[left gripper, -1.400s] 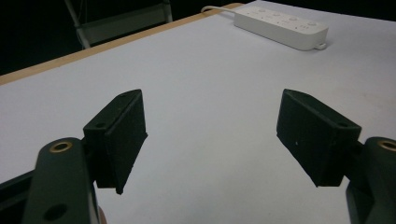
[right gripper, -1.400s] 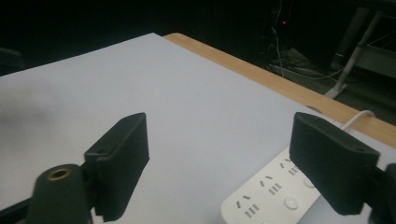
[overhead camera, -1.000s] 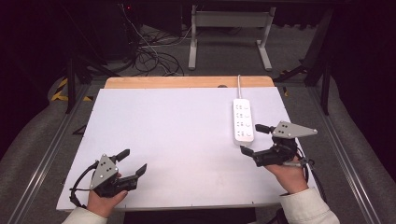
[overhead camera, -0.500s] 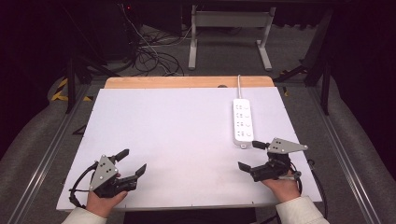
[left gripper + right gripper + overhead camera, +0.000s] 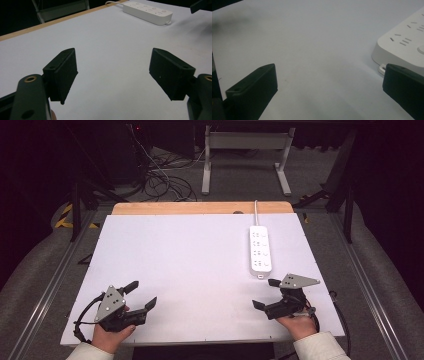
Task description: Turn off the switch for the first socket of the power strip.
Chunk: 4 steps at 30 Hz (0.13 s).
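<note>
The long white plastic power strip (image 5: 260,250) looks smooth, faintly glossy; the white matt table sheet (image 5: 190,270) ends at a bare wooden edge strip (image 5: 200,208).

A white power strip (image 5: 260,251) with a white cord (image 5: 256,209) is seen on a white table (image 5: 190,270); its sockets are marked by small grey slots (plain in the right gripper view). The table's far edge is trimmed in light wood (image 5: 200,208). Both grippers, left (image 5: 141,295) and right (image 5: 265,294), are black, each topped by a grey plate dotted with dark screws. A brass-coloured ring is set in the left gripper's arm. The floor (image 5: 45,265) is grey, crossed by black cables (image 5: 160,180), with yellow-and-black striped tape (image 5: 64,215) at the left.
</note>
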### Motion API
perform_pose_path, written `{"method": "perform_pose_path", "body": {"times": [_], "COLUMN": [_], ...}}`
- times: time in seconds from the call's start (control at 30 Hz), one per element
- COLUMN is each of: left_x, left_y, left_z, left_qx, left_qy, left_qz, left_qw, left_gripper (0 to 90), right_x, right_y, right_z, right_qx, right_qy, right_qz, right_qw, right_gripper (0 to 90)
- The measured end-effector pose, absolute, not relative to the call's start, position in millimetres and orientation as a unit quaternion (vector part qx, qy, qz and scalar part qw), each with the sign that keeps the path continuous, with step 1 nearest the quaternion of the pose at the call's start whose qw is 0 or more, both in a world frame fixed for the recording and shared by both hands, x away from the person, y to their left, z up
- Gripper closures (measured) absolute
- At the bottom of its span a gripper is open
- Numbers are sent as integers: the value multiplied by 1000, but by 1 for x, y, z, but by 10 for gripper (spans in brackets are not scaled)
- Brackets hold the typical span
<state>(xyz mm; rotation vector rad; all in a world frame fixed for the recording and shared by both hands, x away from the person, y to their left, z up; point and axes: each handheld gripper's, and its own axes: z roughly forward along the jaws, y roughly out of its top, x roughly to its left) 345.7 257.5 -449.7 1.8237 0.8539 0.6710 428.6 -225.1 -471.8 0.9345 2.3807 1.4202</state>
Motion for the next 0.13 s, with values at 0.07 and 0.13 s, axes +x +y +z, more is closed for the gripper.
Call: {"method": "perform_pose_path", "body": {"times": [0.07,0.13], "left_x": [346,347], "left_y": [258,258], "left_z": [-450,-451], "left_qx": [753,752], "left_qy": [348,347], "left_qz": [279,282], "left_qw": [485,484], "left_gripper": [215,212], "right_x": [430,429], "right_y": [-228,-227], "right_z": [-472,-470], "right_qx": [322,312], "right_qy": [805,806], "right_qz": [487,487], "right_qw": [106,124], "right_gripper": [0,0]}}
